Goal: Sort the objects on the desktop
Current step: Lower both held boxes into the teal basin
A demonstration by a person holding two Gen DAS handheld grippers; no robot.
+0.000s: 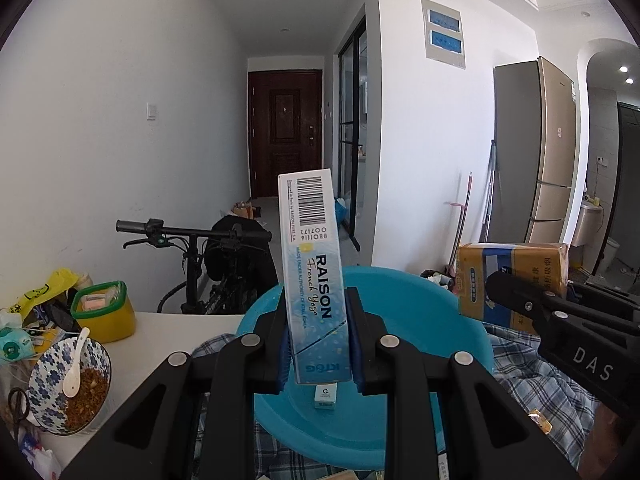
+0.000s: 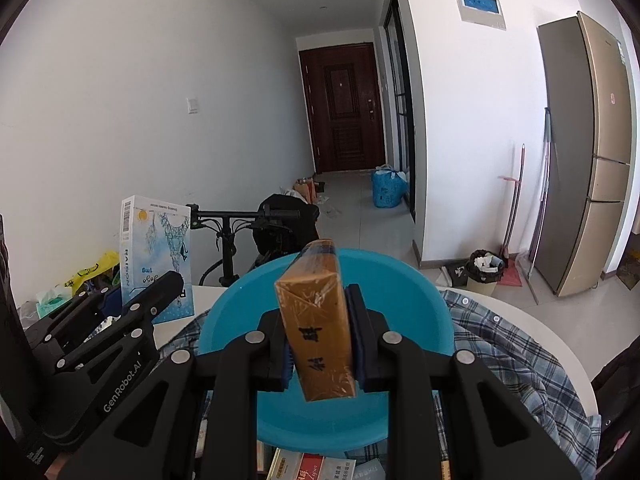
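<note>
My left gripper [image 1: 317,344] clamps the light blue RAISON carton [image 1: 312,276], upright above the blue basin [image 1: 420,312]. My right gripper [image 2: 318,338] pinches an orange cellophane-wrapped carton [image 2: 320,320] over the same basin, which rests on a plaid shirt [image 2: 516,352] on the white table [image 1: 168,332].

Both wrist cameras sit close over the blue basin [image 1: 420,320] [image 2: 400,292], looking level down the hallway toward the brown door [image 1: 286,132] [image 2: 344,108]. The left view catches the right gripper [image 1: 560,320], and the right view the left gripper [image 2: 120,320].
</note>
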